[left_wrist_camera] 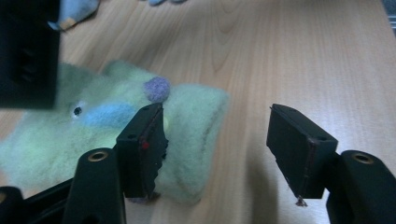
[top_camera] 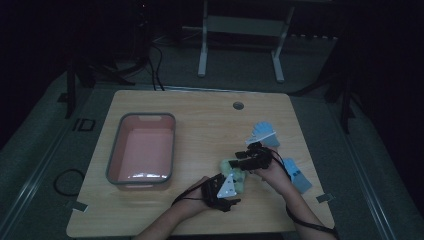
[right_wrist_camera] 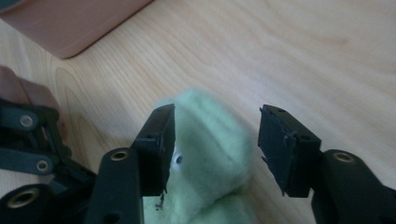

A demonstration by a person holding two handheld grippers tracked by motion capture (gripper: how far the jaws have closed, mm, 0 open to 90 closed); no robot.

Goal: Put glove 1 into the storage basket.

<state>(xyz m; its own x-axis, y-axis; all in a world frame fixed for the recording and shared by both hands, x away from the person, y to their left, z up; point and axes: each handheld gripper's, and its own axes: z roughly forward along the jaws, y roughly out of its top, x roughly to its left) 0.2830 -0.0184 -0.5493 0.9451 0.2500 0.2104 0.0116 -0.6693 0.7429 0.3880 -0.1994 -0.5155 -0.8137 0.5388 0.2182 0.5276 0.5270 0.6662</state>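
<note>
A pale green fuzzy plush toy [top_camera: 235,176] lies on the wooden worktop [top_camera: 210,120], near its front edge and right of the middle. The left claw [left_wrist_camera: 217,140] is released, its jaws spread, one jaw against the toy's side. The right claw [right_wrist_camera: 215,144] is also released, jaws straddling one end of the toy. A pink bin with a grey rim [top_camera: 116,155] sits toward the left edge. Light blue cloth items [top_camera: 264,132] lie near the right edge.

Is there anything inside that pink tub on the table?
The pink tub looks empty in the high view: just its bare pink floor with a glare near the front. The near wall hides a thin strip.
</note>
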